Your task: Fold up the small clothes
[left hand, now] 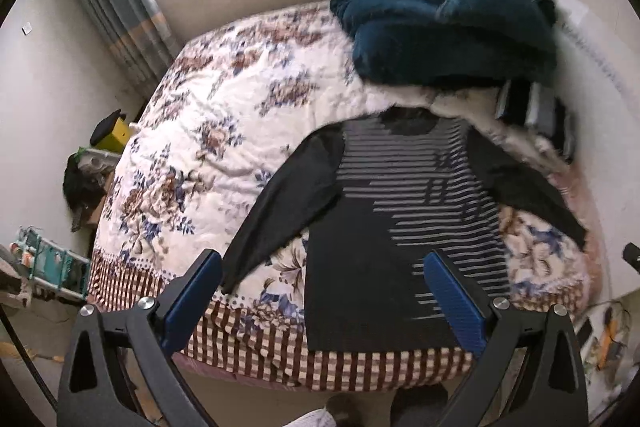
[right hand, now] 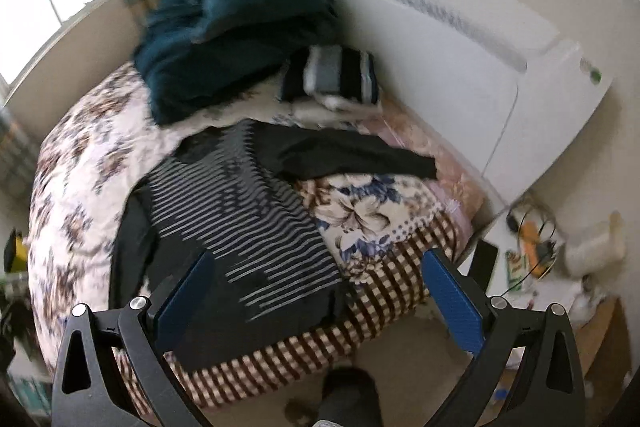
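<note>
A small black long-sleeved top with grey stripes [left hand: 404,211] [right hand: 248,211] lies spread flat on the floral bedspread [left hand: 224,131] [right hand: 80,155], its hem at the near edge and both sleeves splayed out. My left gripper [left hand: 324,267] hangs open above the hem and the left sleeve, holding nothing. My right gripper [right hand: 318,269] is open too, over the top's right hem corner and the checked border. Neither touches the cloth.
A teal fleece blanket [left hand: 448,23] [right hand: 236,43] is heaped at the head of the bed. Folded striped clothes [right hand: 340,75] [left hand: 536,115] sit beside it by the white headboard [right hand: 460,39]. A cluttered nightstand [right hand: 532,259] stands on the right; a person's foot [right hand: 352,391] is on the floor below.
</note>
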A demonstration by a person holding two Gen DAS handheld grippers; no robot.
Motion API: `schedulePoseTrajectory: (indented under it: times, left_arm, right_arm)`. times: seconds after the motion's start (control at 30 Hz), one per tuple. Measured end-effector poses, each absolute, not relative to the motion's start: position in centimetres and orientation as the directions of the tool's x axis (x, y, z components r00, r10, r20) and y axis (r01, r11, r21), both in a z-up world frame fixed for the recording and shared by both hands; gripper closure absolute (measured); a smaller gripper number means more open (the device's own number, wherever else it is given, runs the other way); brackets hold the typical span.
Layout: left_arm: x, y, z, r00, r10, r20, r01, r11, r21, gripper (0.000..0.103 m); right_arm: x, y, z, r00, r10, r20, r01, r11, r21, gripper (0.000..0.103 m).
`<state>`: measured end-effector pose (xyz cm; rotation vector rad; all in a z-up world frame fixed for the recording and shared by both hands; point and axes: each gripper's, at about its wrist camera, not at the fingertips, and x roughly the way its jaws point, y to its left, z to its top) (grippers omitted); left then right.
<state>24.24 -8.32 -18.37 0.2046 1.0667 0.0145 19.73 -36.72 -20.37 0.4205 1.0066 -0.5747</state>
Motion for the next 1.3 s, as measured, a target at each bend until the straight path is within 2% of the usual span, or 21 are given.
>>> schedulePoseTrajectory:
  times: [0.23,0.43,0.53,0.6,0.77,0.87,0.97,1.03,1.07,1.17,1.23,1.27,1.3]
  left_arm:
    - [31.7,-13.7,-29.7,0.315,0.219,-0.924,0.022,0.971,0.237,0.000]
    - [36.7,-18.9,-41.3,0.212,0.240,-0.947,0.043,0.966,0.254,0.000]
    - [38.7,-21.6,-46.6,0.183,0.238,-0.954,0.060,0.966,0.253,0.000]
    - [39.8,-23.4,-50.0,0.182,0.230,-0.956,0.081,0.965,0.248,0.000]
    - [41.4,-27.2,-55.3,0.199,0.245,-0.949,0.159,0.947,0.278,0.000]
    - [41.7,-27.7,-57.1,0.197,0.248,-0.948,0.166,0.945,0.282,0.000]
    - [42.3,-27.8,-58.6,0.192,0.225,-0.955,0.145,0.956,0.254,0.000]
    - [42.7,-27.7,-59.1,0.188,0.201,-0.961,0.131,0.965,0.228,0.000]
    - [42.9,-27.5,-59.3,0.183,0.183,-0.966,0.119,0.971,0.207,0.000]
    - [43.6,-26.7,-59.9,0.178,0.123,-0.976,0.094,0.985,0.141,0.000]
    - [43.7,-26.2,-60.0,0.180,0.092,-0.979,0.077,0.991,0.107,0.000]
    - [43.7,-26.1,-60.0,0.180,0.084,-0.980,0.075,0.992,0.099,0.000]
    - [43.7,-26.1,-59.9,0.181,0.083,-0.980,0.081,0.992,0.099,0.000]
  right_arm:
    - [26.1,-51.4,-35.3,0.326,-0.085,-0.941,0.750,0.630,0.203,0.000]
    - [28.1,-65.7,-49.3,0.229,-0.045,-0.972,0.888,0.418,0.190,0.000]
    - [26.8,-72.3,-54.4,0.192,-0.065,-0.979,0.940,0.300,0.165,0.000]
    - [25.8,-75.8,-57.2,0.171,-0.077,-0.982,0.960,0.236,0.149,0.005]
    - [24.7,-83.3,-64.4,0.119,-0.119,-0.986,0.978,0.184,0.096,0.014]
    - [24.1,-85.7,-68.7,0.093,-0.047,-0.995,0.989,0.121,0.087,0.014]
    - [22.9,-86.3,-72.0,0.203,0.046,-0.978,0.979,-0.013,0.203,0.013]
    - [22.8,-86.2,-72.7,0.225,0.005,-0.974,0.973,-0.046,0.224,0.012]
    - [22.9,-86.2,-72.8,0.249,-0.020,-0.968,0.967,-0.045,0.249,0.014]
    - [23.9,-85.8,-73.3,0.372,-0.037,-0.928,0.926,-0.051,0.373,0.033]
    - [24.5,-85.4,-74.1,0.390,-0.028,-0.920,0.918,-0.060,0.391,0.036]
    - [24.5,-85.1,-74.3,0.372,-0.049,-0.927,0.925,-0.066,0.375,0.044]
    - [24.6,-84.9,-74.2,0.359,-0.069,-0.931,0.929,-0.074,0.364,0.062]
